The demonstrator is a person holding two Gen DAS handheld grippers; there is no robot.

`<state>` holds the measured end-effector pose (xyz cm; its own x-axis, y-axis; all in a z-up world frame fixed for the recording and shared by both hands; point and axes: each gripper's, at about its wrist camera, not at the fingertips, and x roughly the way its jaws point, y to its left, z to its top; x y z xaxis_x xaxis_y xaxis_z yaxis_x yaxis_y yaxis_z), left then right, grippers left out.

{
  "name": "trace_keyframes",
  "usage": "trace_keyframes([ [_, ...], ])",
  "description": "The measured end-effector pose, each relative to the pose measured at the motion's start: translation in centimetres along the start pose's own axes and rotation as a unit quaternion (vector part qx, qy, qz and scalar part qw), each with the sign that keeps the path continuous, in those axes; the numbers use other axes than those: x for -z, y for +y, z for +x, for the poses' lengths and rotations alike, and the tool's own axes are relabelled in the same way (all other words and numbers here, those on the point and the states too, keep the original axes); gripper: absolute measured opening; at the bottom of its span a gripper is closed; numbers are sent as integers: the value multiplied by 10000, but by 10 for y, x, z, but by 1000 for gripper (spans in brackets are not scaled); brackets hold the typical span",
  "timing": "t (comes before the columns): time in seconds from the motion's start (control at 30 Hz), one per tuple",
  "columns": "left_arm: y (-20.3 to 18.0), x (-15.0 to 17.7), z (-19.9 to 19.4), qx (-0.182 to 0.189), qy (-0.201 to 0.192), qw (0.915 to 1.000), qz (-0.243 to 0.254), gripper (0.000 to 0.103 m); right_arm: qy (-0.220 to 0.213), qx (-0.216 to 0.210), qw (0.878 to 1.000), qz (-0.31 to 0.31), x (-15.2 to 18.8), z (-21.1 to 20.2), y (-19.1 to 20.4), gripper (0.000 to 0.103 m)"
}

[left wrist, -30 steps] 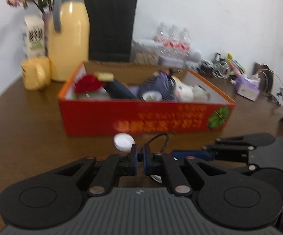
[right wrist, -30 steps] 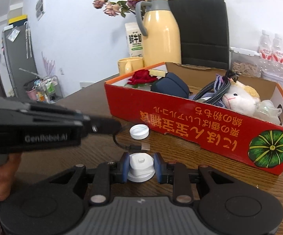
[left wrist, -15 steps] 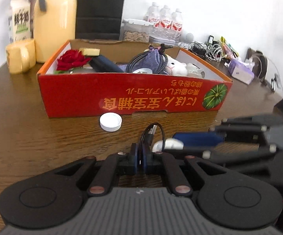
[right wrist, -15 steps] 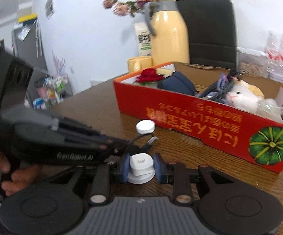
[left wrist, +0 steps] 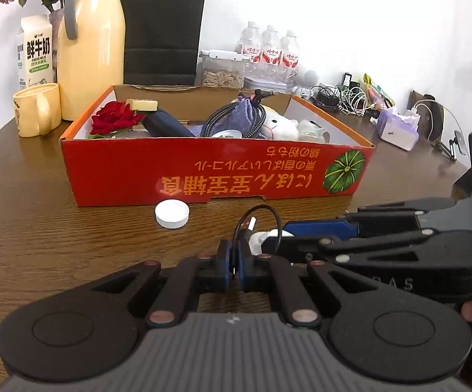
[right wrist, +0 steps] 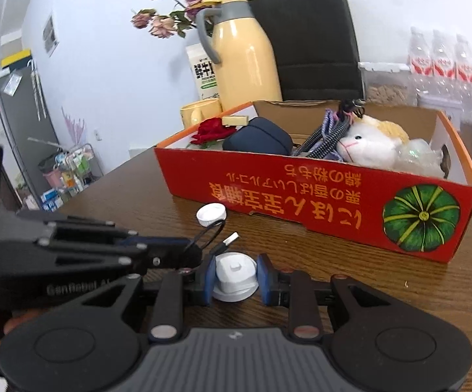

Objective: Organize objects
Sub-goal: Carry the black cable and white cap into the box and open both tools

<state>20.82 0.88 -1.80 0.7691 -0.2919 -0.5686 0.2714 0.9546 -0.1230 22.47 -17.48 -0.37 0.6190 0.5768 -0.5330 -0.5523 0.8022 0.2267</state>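
Your right gripper (right wrist: pixel 235 276) pinches the white charger (right wrist: pixel 234 269) — left gripper (left wrist: pixel 235 269) pressed shut on its black cable (left wrist: pixel 259 210), near the red box (left wrist: pixel 216 173).

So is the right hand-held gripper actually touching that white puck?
Touching. The right wrist view shows the right hand-held gripper with both blue pads pressed against the white puck.

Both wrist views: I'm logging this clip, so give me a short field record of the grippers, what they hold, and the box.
left gripper: shut on the black cable
right gripper: shut on the white charger puck
cable plug: free, above the table
white cap: loose on the table, before the box
red box: open, holds rose, plush toy
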Motion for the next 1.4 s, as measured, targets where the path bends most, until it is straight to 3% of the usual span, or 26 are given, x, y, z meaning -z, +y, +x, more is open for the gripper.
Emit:
trace_keyframes([
  [0.3,11,-8,-4,-532,-227,9983,-24,6,-156,289,9994,-69,-1,-2,2,25],
  [0.47,11,-12,5,-627,-24,9977,265,6,-200,418,9989,-65,-2,-3,0,25],
  [0.73,15,-10,-8,-758,-291,9964,251,6,-65,575,9983,-101,-4,3,-1,27],
  [0.8,19,-11,-18,-801,-416,9957,214,6,-65,657,9977,-181,-6,2,3,37],
  [0.87,24,-11,-30,-867,-579,9944,153,6,-222,656,9974,-217,-12,0,8,60],
  [0.97,36,-15,-46,-1021,-796,9916,51,6,-276,548,9974,-369,-22,9,22,56],
  [1.1,53,-18,-61,-1280,-951,9872,-76,6,8,413,9978,-528,-33,45,43,50],
  [1.23,66,-16,-68,-1382,-997,9852,-189,6,271,686,9957,-552,-41,81,59,42],
  [1.33,70,-14,-69,-1366,-1004,9852,-235,6,372,918,9932,-616,-42,95,67,27],
  [1.4,70,-14,-70,-1333,-1026,9855,-240,6,367,847,9937,-635,-41,91,69,27],
])
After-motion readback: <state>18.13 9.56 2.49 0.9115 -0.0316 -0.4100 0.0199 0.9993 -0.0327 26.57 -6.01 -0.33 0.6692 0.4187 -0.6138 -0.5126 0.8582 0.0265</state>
